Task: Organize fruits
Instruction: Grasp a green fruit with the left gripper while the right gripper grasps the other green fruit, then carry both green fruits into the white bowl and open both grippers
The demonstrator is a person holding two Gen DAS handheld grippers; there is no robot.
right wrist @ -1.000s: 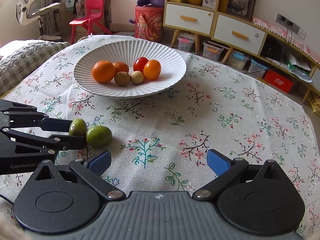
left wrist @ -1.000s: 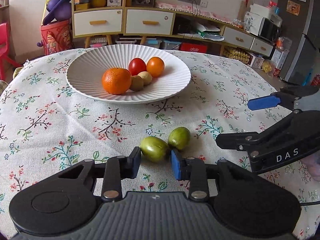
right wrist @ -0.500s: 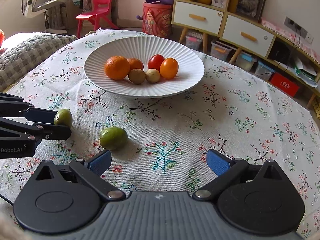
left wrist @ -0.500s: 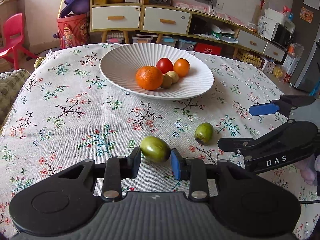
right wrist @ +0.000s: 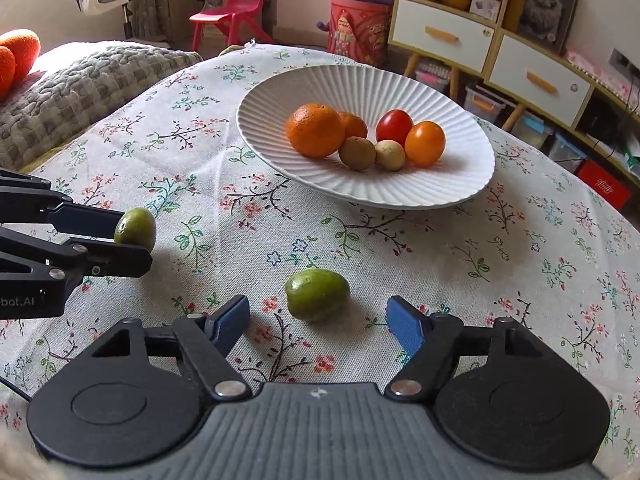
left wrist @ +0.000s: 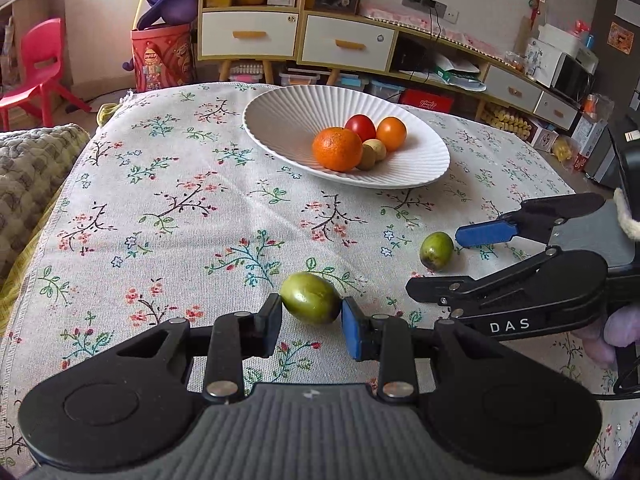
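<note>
My left gripper [left wrist: 311, 320] is shut on a green fruit [left wrist: 310, 298] and holds it just above the floral tablecloth; it also shows in the right wrist view [right wrist: 135, 231]. A second green fruit [right wrist: 317, 294] lies on the cloth just ahead of my open right gripper [right wrist: 318, 320], between its fingers; in the left wrist view this fruit [left wrist: 436, 250] sits by the right gripper's blue pad [left wrist: 486, 234]. The white ribbed plate [left wrist: 280, 118] beyond holds an orange [left wrist: 337, 149], red and orange tomatoes and two small brown fruits.
A grey knitted cushion [right wrist: 76, 84] lies off the table's left edge. A red child's chair [right wrist: 236, 4], a red toy bin [right wrist: 360, 28] and a low cabinet with drawers [right wrist: 492, 52] stand behind the table.
My left gripper has carried its green fruit left, away from the other one. My right gripper has moved left until the second fruit sits between its open fingers.
</note>
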